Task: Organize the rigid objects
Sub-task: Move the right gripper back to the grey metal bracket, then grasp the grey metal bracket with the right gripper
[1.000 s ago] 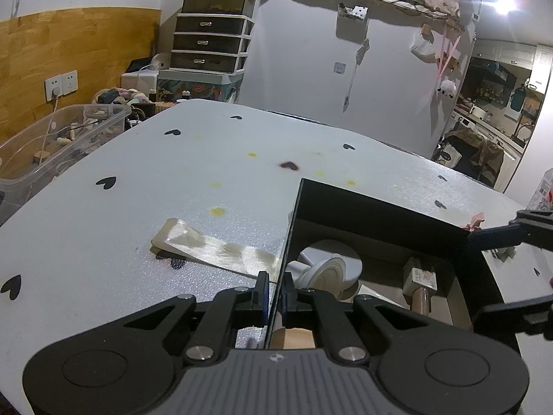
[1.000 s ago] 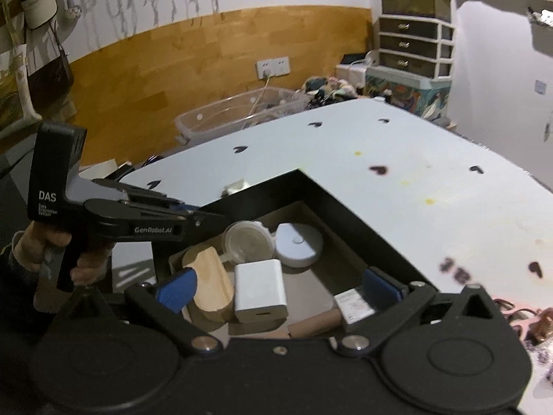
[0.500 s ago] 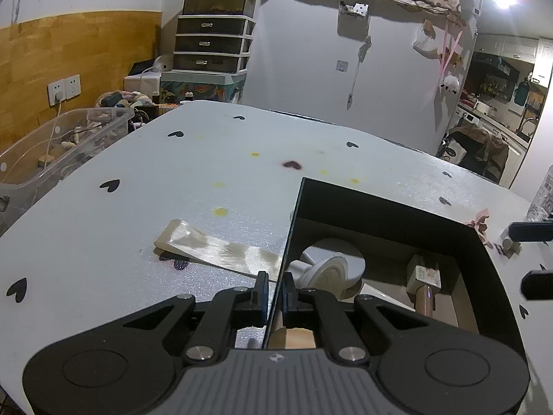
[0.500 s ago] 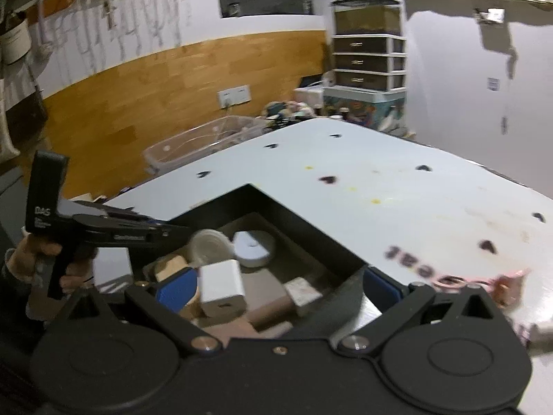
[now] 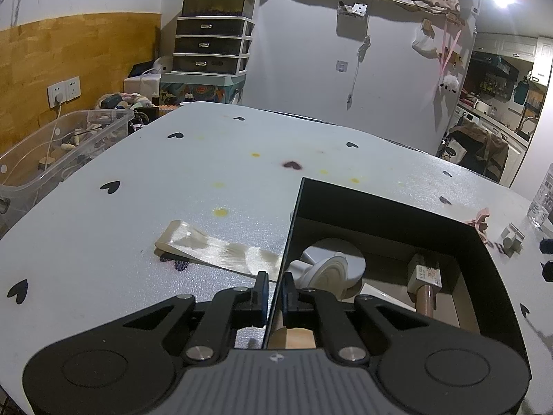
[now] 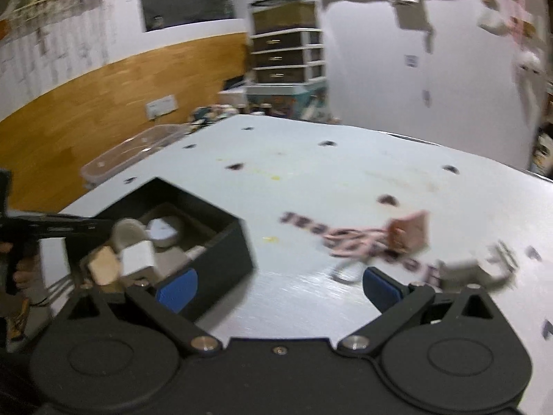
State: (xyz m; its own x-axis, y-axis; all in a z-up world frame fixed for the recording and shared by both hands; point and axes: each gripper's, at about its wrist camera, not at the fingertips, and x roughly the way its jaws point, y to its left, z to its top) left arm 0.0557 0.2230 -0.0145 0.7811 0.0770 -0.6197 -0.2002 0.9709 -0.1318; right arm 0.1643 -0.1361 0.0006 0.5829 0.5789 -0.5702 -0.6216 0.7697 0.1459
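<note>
Your left gripper (image 5: 274, 290) is pinching the near-left wall of the black box (image 5: 390, 204), matte, open-topped, sitting on the white table (image 5: 172, 186) and holding white round pieces and a charger block (image 6: 137, 260). Your right gripper (image 6: 278, 287) is hanging spread wide, empty.

My surface (image 5: 145, 228) looks matt and finely grained, faintly sparkling. Beside the matt black box (image 5: 390, 207), whose floor looks like brown card, a cream ribbon (image 5: 214, 252) shines like satin. My gripper (image 5: 273, 294) is matt black plastic.
</note>
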